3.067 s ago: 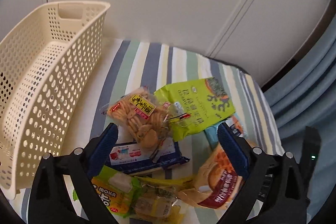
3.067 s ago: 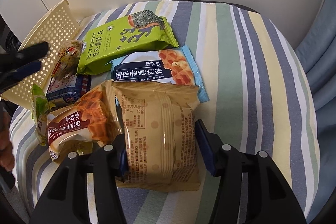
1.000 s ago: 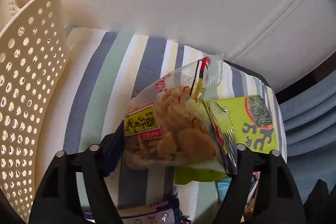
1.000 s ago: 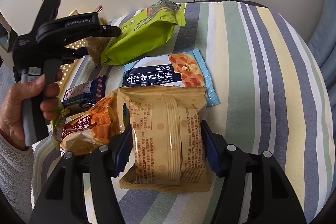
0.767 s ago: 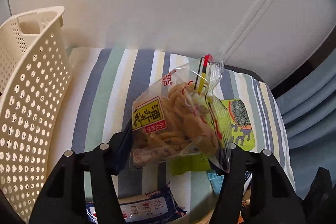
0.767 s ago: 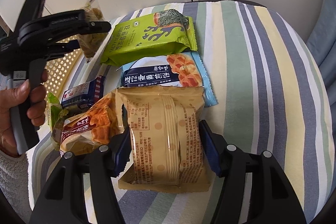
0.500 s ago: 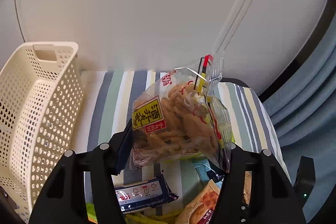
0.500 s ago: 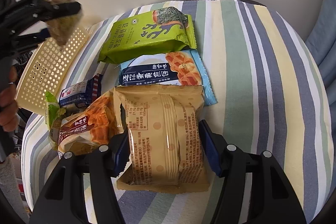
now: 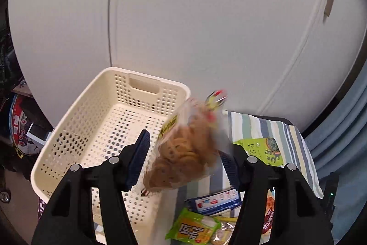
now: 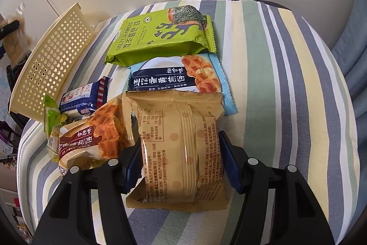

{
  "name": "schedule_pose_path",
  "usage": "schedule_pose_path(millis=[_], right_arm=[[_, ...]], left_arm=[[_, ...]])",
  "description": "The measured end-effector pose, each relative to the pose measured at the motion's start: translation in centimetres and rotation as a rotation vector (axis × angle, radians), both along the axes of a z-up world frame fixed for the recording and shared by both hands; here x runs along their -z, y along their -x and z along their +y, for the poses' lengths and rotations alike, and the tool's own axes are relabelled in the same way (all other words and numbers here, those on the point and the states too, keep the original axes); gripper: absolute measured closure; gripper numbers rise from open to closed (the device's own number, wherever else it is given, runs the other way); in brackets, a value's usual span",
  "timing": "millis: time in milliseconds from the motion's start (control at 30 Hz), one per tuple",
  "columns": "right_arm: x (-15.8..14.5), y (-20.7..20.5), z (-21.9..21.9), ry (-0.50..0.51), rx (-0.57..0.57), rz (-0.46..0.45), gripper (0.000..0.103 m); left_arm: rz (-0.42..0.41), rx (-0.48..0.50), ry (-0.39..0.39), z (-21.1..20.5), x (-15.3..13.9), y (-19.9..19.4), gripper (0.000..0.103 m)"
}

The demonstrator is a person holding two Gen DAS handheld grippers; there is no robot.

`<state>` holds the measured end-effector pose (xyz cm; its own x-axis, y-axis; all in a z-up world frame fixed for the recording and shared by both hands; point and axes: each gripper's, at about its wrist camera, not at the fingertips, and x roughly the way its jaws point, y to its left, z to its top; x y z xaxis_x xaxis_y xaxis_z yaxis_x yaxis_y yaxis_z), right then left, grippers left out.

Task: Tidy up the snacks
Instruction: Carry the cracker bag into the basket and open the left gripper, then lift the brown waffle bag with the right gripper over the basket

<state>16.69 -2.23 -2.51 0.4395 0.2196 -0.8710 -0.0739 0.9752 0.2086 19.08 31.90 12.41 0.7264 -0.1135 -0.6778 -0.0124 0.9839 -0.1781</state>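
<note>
Left tool (image 9: 183, 161): spread wide, blurred clear bag of brown crackers (image 9: 187, 150) between the pads, grip impossible to confirm, over the rim of the cream perforated plastic basket (image 9: 75, 130). Right tool (image 10: 180, 163): closed against both sides of the tan polka-dot biscuit packet (image 10: 181, 150), flat on the striped cushion (image 10: 286, 84), just in front of the blue waffle-cookie packet (image 10: 176, 77) and green seaweed packet (image 10: 160, 36).

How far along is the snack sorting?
Nothing lies in the cream perforated plastic basket yet. The left gripper carries a clear bag of brown crackers beside it; the right gripper brackets a tan wrapped pastry pack. The green seaweed pack and others remain.
</note>
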Motion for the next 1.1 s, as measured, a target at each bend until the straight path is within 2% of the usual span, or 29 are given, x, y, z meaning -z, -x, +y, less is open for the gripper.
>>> schedule_pose_path(millis=[133,167,200,233,400,567,700,833,1100], right_arm=[[0.0,-0.1,0.3,0.022,-0.004,0.002,0.042],[0.0,-0.1,0.4,0.032,-0.007,0.003,0.042],[0.0,-0.1,0.5,0.04,-0.01,0.003,0.042],[0.0,-0.1,0.6,0.048,-0.011,0.003,0.042],[0.0,0.0,0.8,0.061,-0.015,0.004,0.042],[0.1,0.0,1.1,0.088,-0.013,0.004,0.045],[0.1,0.1,1.3,0.13,-0.004,0.001,0.052],[-0.3,0.5,0.8,0.127,0.017,-0.017,0.056],[-4.5,2.3,-0.1,0.048,0.078,-0.131,0.056]], left_arm=[[0.003,-0.038,-0.013,1.2,0.8,-0.2,0.039],[0.008,-0.042,-0.011,1.6,1.2,-0.1,0.036],[0.013,-0.05,-0.007,1.9,1.3,0.0,0.021],[0.012,-0.061,-0.006,2.1,1.4,0.3,0.011],[-0.004,-0.082,-0.003,3.3,1.5,2.0,0.003],[-0.03,-0.093,-0.018,3.5,1.7,4.6,0.003],[-0.057,-0.124,-0.002,3.8,2.1,6.7,0.003],[-0.091,-0.163,-0.007,4.0,2.7,8.7,0.003],[-0.152,-0.257,-0.106,5.1,3.6,10.8,0.003]])
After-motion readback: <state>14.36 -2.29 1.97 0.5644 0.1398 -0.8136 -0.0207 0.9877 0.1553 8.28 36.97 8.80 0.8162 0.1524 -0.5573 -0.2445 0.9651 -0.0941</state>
